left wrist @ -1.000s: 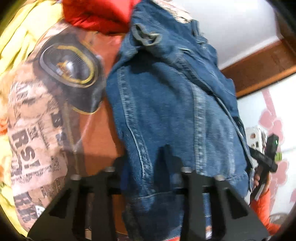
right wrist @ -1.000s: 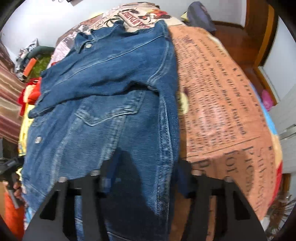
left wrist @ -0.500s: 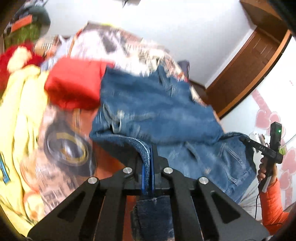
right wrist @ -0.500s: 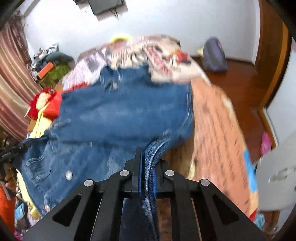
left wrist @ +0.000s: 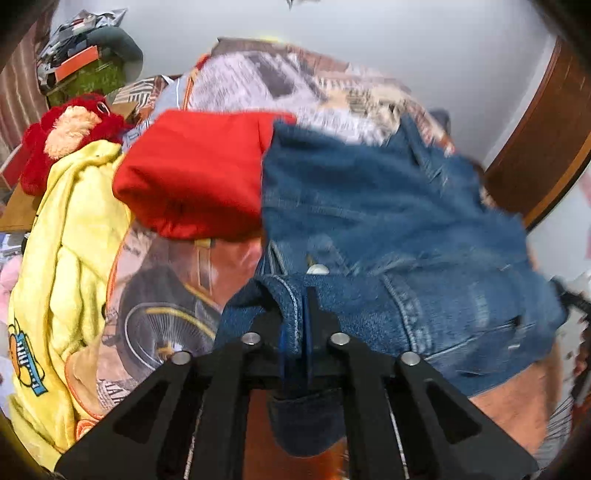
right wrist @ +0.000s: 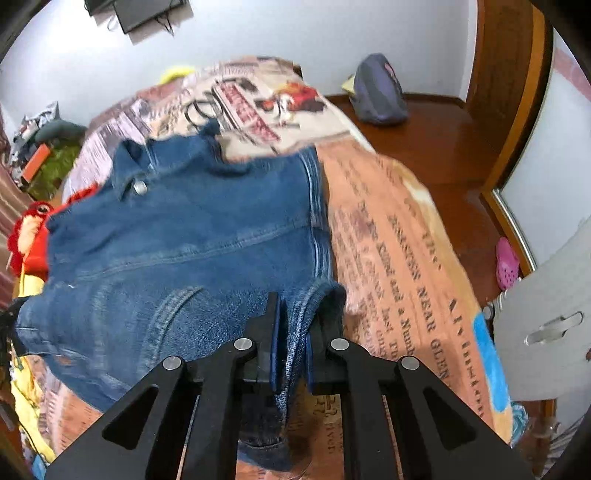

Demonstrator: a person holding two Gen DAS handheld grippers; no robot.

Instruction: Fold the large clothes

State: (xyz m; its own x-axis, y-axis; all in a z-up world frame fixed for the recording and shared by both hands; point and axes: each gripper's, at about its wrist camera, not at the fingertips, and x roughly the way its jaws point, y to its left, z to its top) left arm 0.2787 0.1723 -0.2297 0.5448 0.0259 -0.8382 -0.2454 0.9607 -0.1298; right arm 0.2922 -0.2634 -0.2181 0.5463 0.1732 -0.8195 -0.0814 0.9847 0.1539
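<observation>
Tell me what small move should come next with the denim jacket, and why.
Probably carry the pinched hem forward toward the collar. The left gripper and right gripper are each shut on the denim jacket at its near edge, lifted off the bedspread, so the fold is only begun.

a bed (right wrist: 399, 236) under a newspaper-print cover fills the room's middle. behind it rises a plain pale wall (right wrist: 258, 29) with a dark screen (right wrist: 147, 13) mounted high up. the floor (right wrist: 436, 147) is glossy reddish-brown wood, with a purple-grey bag (right wrist: 376, 92) slumped by the wall. a brown wooden door frame (right wrist: 513, 92) stands at the right. striped curtains (left wrist: 18, 92) hang on the left.
</observation>
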